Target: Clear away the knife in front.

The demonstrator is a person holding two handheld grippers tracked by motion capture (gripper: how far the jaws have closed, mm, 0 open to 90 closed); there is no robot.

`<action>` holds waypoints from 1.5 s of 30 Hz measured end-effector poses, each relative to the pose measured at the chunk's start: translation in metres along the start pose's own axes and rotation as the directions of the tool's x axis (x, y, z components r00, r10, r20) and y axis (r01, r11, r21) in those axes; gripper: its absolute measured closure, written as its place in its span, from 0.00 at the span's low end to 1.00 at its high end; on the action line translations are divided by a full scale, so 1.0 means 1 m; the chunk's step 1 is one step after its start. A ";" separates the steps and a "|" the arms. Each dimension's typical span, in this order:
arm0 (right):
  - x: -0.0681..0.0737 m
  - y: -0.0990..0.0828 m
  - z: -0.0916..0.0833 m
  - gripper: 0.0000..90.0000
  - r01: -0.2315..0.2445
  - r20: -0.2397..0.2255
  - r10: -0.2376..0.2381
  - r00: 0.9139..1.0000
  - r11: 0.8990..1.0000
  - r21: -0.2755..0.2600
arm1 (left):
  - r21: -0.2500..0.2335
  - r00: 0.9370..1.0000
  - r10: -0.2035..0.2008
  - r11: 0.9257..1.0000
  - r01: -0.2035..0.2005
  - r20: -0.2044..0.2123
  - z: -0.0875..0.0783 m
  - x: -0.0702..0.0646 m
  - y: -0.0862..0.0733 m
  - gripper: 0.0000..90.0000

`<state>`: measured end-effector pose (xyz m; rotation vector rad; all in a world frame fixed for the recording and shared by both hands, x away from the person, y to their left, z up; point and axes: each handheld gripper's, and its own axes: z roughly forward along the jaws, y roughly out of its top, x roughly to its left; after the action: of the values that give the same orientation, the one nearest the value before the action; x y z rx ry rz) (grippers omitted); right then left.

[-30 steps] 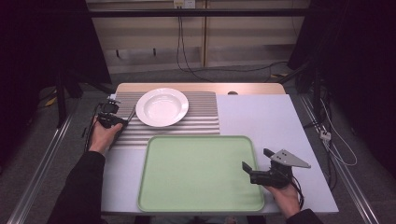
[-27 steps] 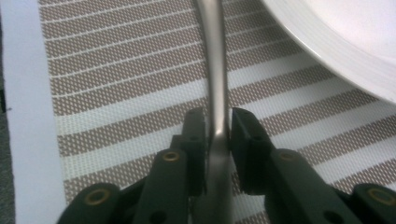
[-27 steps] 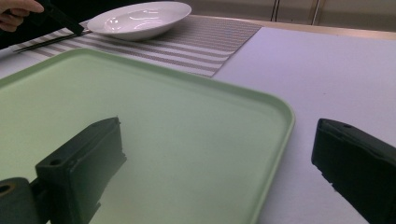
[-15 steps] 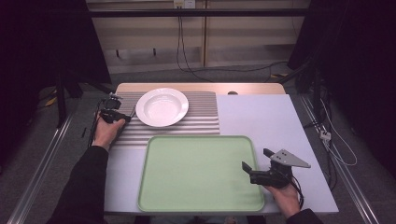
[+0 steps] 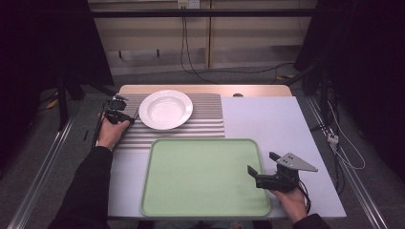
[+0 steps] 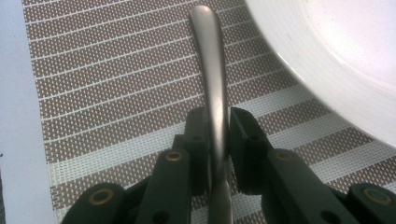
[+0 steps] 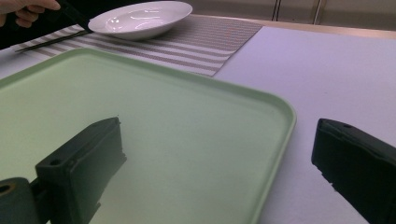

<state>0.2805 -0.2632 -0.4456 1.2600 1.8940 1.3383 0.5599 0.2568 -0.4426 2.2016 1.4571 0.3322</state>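
The pale lilac desk (image 5: 277, 124) carries a large, bare light-green plastic tray (image 5: 200, 177) nearest the person, probably as the loading spot. Behind it a striped grey woven placemat (image 5: 205, 119) holds a white ceramic soup plate (image 5: 165, 109) laid as a place setting. The right gripper (image 7: 219, 172) waits at the tray's right rim with jaws wide and nothing between them. Just left of the plate, the left gripper (image 6: 218, 135) has its jaws narrowed on the slim brushed-metal cutlery handle (image 6: 210, 60), gripped along its length, low over the mat.
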 end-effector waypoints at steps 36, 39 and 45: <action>0.000 0.000 0.000 0.02 -0.003 0.006 0.003 1.000 1.000 0.000 | 0.021 0.999 -0.031 0.999 0.031 0.015 -0.009 0.003 -0.002 0.89; 0.000 0.000 0.000 0.02 -0.002 0.006 0.002 1.000 1.000 0.001 | 0.022 1.000 -0.022 1.000 0.021 0.019 -0.015 0.003 -0.001 0.89; 0.000 0.000 0.000 0.02 0.000 0.006 0.000 1.000 1.000 0.003 | -0.012 1.000 0.000 1.000 0.000 0.012 -0.028 0.001 0.000 0.89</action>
<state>0.2804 -0.2632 -0.4456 1.2640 1.8925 1.3304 0.5474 0.2648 -0.4189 2.1905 1.4454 0.3263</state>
